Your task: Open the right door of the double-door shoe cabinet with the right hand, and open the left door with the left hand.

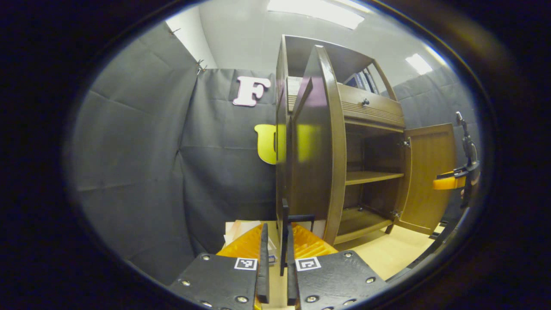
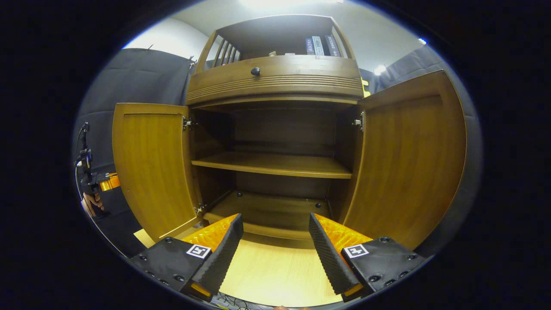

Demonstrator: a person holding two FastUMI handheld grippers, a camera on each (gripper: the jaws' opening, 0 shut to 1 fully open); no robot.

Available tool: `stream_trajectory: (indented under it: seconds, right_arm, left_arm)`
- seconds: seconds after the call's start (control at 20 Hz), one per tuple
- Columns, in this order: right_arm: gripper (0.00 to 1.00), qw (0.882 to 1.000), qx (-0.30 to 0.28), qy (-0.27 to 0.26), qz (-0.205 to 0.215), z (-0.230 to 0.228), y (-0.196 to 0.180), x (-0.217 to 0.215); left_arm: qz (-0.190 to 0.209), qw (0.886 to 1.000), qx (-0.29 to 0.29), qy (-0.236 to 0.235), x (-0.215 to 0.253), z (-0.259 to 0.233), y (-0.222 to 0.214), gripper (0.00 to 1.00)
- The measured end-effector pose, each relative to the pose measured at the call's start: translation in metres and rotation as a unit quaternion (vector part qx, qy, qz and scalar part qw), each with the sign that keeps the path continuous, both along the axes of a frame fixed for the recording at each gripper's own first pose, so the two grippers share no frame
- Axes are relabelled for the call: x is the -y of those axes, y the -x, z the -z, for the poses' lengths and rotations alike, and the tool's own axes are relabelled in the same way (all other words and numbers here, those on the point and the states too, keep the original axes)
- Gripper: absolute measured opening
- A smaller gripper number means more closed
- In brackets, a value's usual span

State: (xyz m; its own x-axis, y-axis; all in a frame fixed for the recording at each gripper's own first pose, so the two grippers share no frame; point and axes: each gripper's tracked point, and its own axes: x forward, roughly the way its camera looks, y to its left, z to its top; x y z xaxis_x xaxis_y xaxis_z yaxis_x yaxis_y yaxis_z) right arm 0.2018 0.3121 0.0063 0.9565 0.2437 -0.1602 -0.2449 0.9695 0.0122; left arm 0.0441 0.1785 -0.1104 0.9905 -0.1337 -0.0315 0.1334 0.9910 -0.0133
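Black cloth walls enclose the booth, and a light wooden floor [image 2: 275, 267] is seen beneath the shoe cabinet [image 2: 275, 82].

Left gripper view: the left gripper [image 1: 275, 258] is seen at the outer edge of the cabinet's left door [image 1: 316, 142], which stands swung out, edge-on to the camera. Its fingers [image 1: 263, 262] are drawn narrow, with the door's thin black handle [image 1: 285, 232] running down between them. The handle is seen touching or nearly touching the inner pads; whether both pads press on it cannot be told. Beyond the door, the cabinet interior is exposed, with a middle shelf [image 1: 372, 176] and a bottom board. The right door [image 1: 428, 176] is seen swung open on the far side of the cabinet, and the other gripper [image 1: 452, 181] is seen just beside it.

Right gripper view: the right gripper [image 2: 275, 249] is held in front of the cabinet's open middle, low, near the bottom board. Its fingers [image 2: 329, 254] are spread wide; nothing is held or touched. Both doors are seen standing open, hinged at the cabinet's sides. A drawer with a dark round knob [image 2: 255, 71] is noted above the opening, and books [image 2: 320, 45] stand on the top shelf. The left gripper and the hand [image 2: 92, 202] holding it are seen beyond the left door.
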Motion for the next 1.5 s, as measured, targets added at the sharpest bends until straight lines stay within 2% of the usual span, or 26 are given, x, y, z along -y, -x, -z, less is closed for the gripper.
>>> stream_trajectory:
  seconds: [0.25,0.45,0.65,0.7,0.75,0.85,1.1,1.2,1.4,1.5]
  right_arm:
    - [0.93,1.0,0.012,-0.013,0.025,-0.006,0.0,0.018]
    - [0.93,0.999,0.016,-0.012,0.032,-0.008,0.0,0.034]
    - [0.93,0.999,0.014,-0.011,0.044,-0.014,0.002,0.051]
    - [0.96,0.998,0.012,0.002,0.055,-0.015,0.005,0.059]
    - [0.93,0.998,0.011,0.015,0.064,-0.018,0.009,0.066]
    - [0.94,0.998,0.013,0.015,0.062,-0.026,0.018,0.07]
    - [0.97,0.999,0.016,-0.02,0.037,-0.04,0.022,0.072]
    - [0.97,0.999,0.027,-0.019,0.024,-0.046,0.022,0.071]
    - [0.97,0.999,0.037,-0.028,-0.004,-0.05,0.028,0.074]
    - [0.97,0.998,0.041,-0.051,-0.024,-0.054,0.033,0.074]
  left_arm:
    - [-0.018,1.0,-0.005,0.016,-0.005,-0.01,0.024,0.19]
    - [-0.049,0.999,0.008,0.023,-0.006,-0.043,0.056,0.19]
    - [-0.075,0.996,0.023,0.033,0.013,-0.079,0.092,0.19]
    - [-0.087,0.995,0.024,0.036,0.018,-0.086,0.099,0.17]
    - [-0.095,0.994,0.024,0.04,0.025,-0.092,0.105,0.19]
    - [-0.102,0.993,0.028,0.057,0.045,-0.105,0.114,0.16]
    - [-0.091,0.989,0.084,0.08,0.085,-0.155,0.123,0.53]
    - [-0.077,0.99,0.082,0.088,0.106,-0.155,0.116,0.68]
    - [-0.093,0.991,0.071,0.068,0.133,-0.153,0.109,0.98]
    - [-0.099,0.991,0.064,0.06,0.153,-0.151,0.103,0.98]
